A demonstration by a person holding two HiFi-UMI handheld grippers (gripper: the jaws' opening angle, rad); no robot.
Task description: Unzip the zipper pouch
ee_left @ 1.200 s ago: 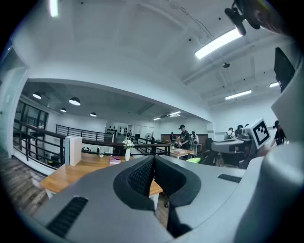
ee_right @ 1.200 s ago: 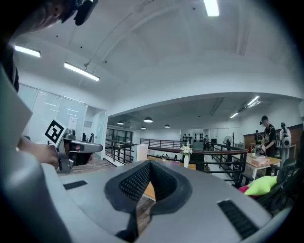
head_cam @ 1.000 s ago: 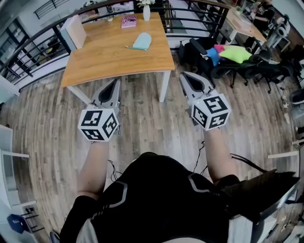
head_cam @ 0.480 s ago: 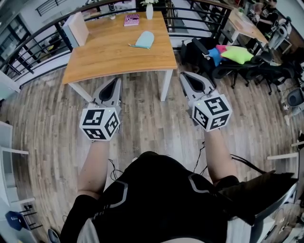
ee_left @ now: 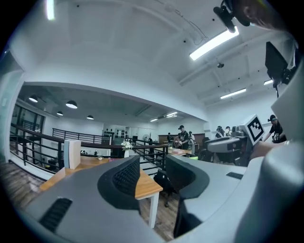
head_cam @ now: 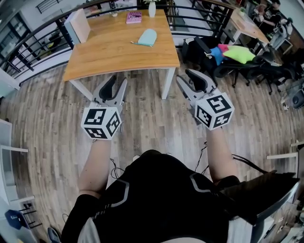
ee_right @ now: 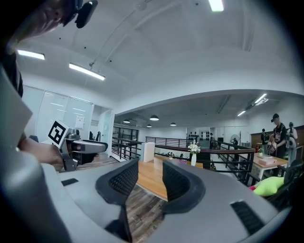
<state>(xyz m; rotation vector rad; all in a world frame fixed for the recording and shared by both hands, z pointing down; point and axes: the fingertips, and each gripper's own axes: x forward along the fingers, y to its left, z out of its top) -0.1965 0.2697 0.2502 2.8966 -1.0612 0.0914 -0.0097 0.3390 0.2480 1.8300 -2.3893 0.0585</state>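
Observation:
The light teal zipper pouch [head_cam: 147, 37] lies flat on the far part of the wooden table [head_cam: 109, 59], its pull tab pointing left. Both grippers hang in the air over the floor, short of the table's near edge and well away from the pouch. My left gripper [head_cam: 114, 88] points at the table's front; its jaws have just been opening and stand apart with nothing between them [ee_left: 152, 163]. My right gripper [head_cam: 194, 81] is level with the table's right leg; its jaws have also just been opening and are empty [ee_right: 149, 168]. The pouch does not show in either gripper view.
A pink book [head_cam: 134, 17], a white vase with flowers [head_cam: 152, 8] and a white box [head_cam: 78, 27] stand at the table's back. Black chairs with bright cushions [head_cam: 236, 53] crowd the right. A black railing [head_cam: 28, 54] runs behind. People stand by a far desk [ee_left: 183, 137].
Both grippers' jaws were shut and now stand apart. The table sits slightly lower and nearer in the head view.

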